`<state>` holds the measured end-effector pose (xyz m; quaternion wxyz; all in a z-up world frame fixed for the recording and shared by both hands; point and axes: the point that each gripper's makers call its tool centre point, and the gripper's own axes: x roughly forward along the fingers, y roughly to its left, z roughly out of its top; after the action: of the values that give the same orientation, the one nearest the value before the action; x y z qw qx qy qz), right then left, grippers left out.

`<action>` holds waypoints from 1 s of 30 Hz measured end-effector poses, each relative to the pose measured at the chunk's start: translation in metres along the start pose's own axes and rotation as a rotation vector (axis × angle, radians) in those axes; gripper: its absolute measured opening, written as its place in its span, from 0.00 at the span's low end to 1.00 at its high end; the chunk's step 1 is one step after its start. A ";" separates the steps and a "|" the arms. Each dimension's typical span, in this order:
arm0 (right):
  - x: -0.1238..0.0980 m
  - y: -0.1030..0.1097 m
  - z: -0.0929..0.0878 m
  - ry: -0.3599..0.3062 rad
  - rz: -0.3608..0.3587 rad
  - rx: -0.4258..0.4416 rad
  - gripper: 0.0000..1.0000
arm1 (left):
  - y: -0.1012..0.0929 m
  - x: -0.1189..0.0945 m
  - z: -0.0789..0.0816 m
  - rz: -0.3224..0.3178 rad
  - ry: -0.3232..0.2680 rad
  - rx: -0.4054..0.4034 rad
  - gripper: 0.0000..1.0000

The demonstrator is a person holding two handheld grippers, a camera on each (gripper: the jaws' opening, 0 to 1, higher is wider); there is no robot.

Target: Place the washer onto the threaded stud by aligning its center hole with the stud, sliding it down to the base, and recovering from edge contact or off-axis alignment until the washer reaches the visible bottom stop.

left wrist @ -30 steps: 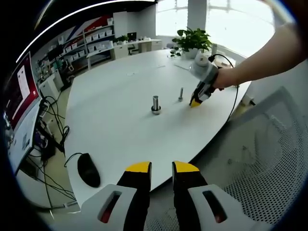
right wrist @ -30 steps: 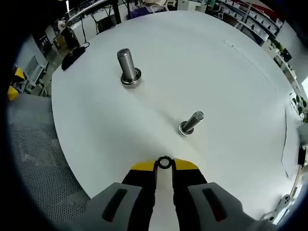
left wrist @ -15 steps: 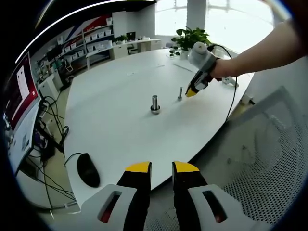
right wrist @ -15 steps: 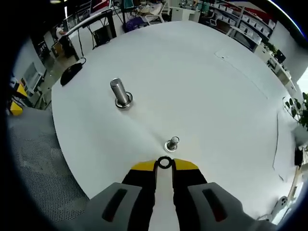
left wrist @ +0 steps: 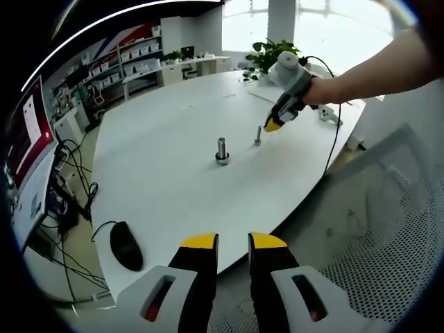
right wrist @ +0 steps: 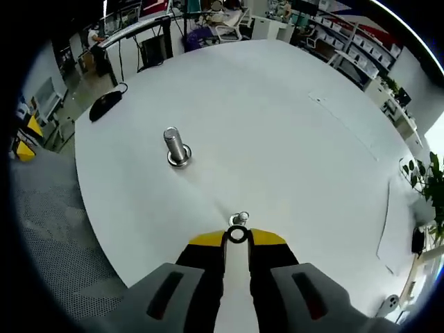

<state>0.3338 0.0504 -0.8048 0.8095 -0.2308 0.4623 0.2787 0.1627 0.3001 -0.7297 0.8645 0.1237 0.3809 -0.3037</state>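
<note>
Between the yellow tips of the right gripper (right wrist: 236, 238) sits the washer (right wrist: 237, 235), a small flat metal ring with a dark round hole, pinched by its rim. It hangs directly over the thin threaded stud (right wrist: 240, 220), a slim grey metal post standing upright near the worktop's (right wrist: 291, 139) near edge; whether ring and stud touch cannot be told. The fingers (right wrist: 206, 239) are closed to a narrow slit, clamped on the washer. Further in from that edge stands a thicker bolt (right wrist: 175, 145), ribbed and shiny, with a ring at its base. The worktop is smooth, white and rounded. In the left gripper view, the left gripper (left wrist: 233, 242) hovers off the worktop's edge, its yellow-tipped fingers (left wrist: 200, 241) slightly apart and holding nothing, with a black computer mouse (left wrist: 125, 245) near the corner.
</note>
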 end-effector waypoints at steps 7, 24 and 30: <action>0.001 -0.004 0.011 -0.030 -0.017 0.009 0.14 | 0.000 0.000 0.000 -0.002 0.000 0.001 0.15; 0.012 -0.007 0.012 0.005 -0.004 -0.016 0.14 | 0.000 0.001 -0.001 -0.003 0.008 0.000 0.15; 0.018 -0.005 0.009 0.028 0.008 -0.019 0.14 | 0.000 0.001 -0.002 -0.005 0.012 -0.001 0.15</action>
<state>0.3509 0.0566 -0.8156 0.7997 -0.2403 0.4718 0.2831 0.1624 0.3001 -0.7319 0.8616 0.1241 0.3864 -0.3049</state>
